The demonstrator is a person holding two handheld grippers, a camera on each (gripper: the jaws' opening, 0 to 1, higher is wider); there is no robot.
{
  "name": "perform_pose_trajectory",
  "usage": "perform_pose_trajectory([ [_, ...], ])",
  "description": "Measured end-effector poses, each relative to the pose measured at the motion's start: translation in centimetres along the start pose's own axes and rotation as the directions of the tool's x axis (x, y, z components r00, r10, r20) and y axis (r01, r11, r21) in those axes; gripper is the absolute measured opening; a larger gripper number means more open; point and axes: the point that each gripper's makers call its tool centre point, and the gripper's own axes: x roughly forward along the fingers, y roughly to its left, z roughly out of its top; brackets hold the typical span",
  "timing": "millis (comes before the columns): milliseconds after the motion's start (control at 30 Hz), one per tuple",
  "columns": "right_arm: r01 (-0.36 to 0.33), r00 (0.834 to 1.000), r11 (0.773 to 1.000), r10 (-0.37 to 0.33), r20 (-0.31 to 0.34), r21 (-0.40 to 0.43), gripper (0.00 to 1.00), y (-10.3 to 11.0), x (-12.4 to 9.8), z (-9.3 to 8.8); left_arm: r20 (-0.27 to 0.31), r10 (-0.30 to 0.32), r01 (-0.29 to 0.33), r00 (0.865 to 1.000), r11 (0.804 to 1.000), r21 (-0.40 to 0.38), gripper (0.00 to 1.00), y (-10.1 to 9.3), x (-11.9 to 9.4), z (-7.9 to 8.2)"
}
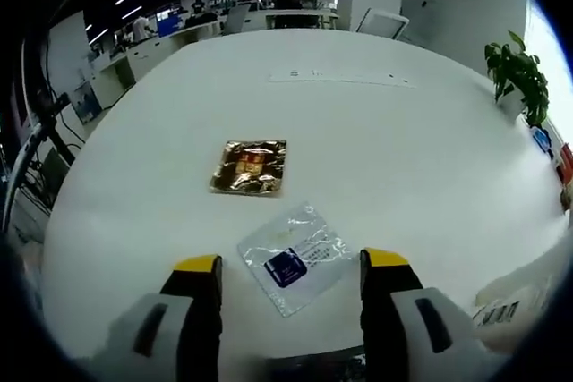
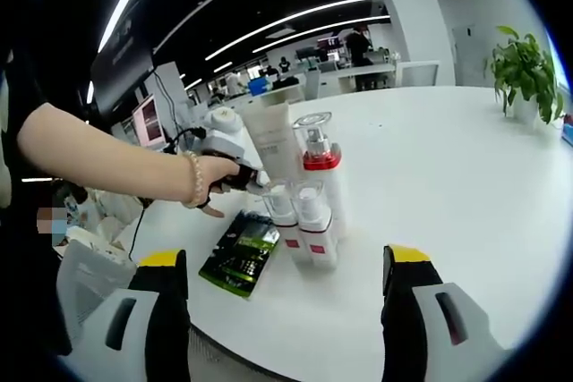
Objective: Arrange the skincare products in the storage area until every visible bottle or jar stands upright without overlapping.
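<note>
White table: sachets, bottles.

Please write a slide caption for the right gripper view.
Open hand-held gripper faces upright skincare bottles and a flat green sachet on the white table.

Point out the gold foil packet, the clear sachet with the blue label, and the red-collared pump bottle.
gold foil packet (image 1: 250, 166), left gripper view, its centre
clear sachet (image 1: 296, 258), left gripper view, its middle
red-collared pump bottle (image 2: 321, 160), right gripper view, its red collar
</note>
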Motion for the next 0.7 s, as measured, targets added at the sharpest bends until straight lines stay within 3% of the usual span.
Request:
perform_pose_trajectory([
  [133, 0.003, 1.0, 1.0, -0.003, 0.001, 0.004, 0.9, -0.1, 0.0, 0.01, -0.002, -0.02, 0.02, 1.0, 0.999, 0.035, 0.34, -0.15, -0.04, -0.11],
  [700, 0.009, 1.0, 1.0, -0.009, 0.01, 0.007, 0.89, -0.26, -0.04, 0.2, 0.009, -0.051, 0.051, 0.999, 0.996, 0.078, 0.34, -0.16, -0.77, -0.48],
])
